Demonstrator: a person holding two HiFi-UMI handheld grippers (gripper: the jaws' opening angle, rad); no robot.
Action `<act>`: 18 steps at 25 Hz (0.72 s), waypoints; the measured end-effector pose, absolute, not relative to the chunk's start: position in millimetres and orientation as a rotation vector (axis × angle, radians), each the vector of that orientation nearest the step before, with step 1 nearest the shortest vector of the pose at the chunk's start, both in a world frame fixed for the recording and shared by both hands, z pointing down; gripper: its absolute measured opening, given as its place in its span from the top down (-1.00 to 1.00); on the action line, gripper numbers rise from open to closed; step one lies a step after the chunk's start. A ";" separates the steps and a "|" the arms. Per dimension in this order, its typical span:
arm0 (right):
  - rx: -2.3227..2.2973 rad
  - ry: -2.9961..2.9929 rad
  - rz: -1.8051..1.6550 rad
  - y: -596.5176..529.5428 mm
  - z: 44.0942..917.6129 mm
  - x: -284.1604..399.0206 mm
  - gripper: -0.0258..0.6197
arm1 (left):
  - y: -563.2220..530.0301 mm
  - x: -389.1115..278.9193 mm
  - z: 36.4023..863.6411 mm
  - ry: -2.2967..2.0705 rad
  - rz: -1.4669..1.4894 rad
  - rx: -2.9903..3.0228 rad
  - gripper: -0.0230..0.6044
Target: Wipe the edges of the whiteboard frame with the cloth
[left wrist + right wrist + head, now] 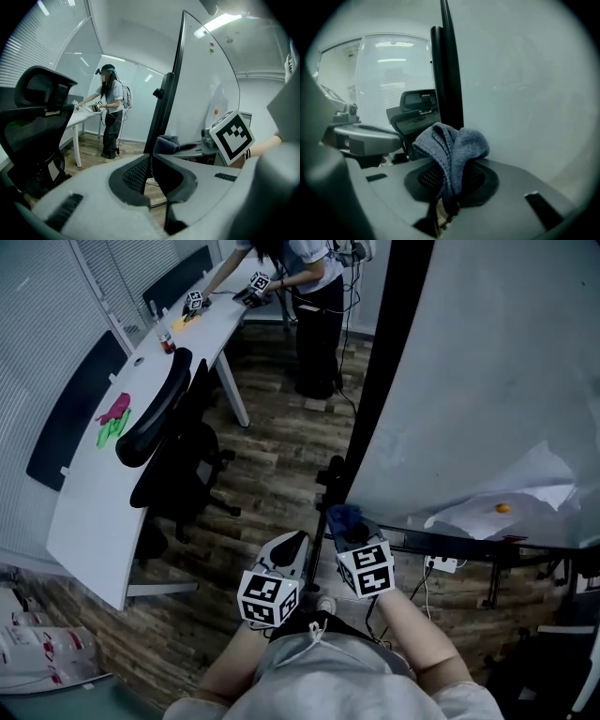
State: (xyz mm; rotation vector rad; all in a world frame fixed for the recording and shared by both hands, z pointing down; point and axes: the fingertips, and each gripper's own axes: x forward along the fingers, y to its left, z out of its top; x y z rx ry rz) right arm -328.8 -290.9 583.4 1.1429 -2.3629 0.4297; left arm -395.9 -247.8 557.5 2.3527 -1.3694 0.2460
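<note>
The blue-grey cloth (452, 150) is pinched between the jaws of the right hand-held gripper (449, 180). The jaws are clenched on it, and the cloth bunches up above them. It sits low down, right by the black frame (449, 70) of the whiteboard (487, 381). I cannot tell if it touches the frame. In the head view the cloth (344, 518) is at the tip of the right hand-held gripper (342, 531), near the bottom of the frame (380, 390). The left hand-held gripper (296, 540) is just beside it on the left. Its jaws are pressed together with nothing in them, as the left gripper view shows (151, 158), and they point toward the frame (166, 93). A black chair (169, 427) stands on the wood floor (272, 465) further left, next to a long white desk (94, 512). Something green and pink (112, 418) lies on the desk. Far off, at the other end of the desk, a person (314, 306) leans over it.
</note>
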 end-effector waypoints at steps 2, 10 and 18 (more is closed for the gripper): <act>1.160 -2.357 0.369 -291.8 568.7 -328.7 0.71 | -250.7 -397.2 548.2 -1.366 0.236 2.365 0.82; 1.261 -2.365 0.336 -293.6 514.7 -326.8 0.71 | -263.3 -400.0 501.9 -1.349 0.169 2.460 0.82; 1.299 -2.362 0.233 -298.9 463.4 -325.5 0.71 | -266.6 -388.4 460.8 -1.281 0.085 2.590 0.86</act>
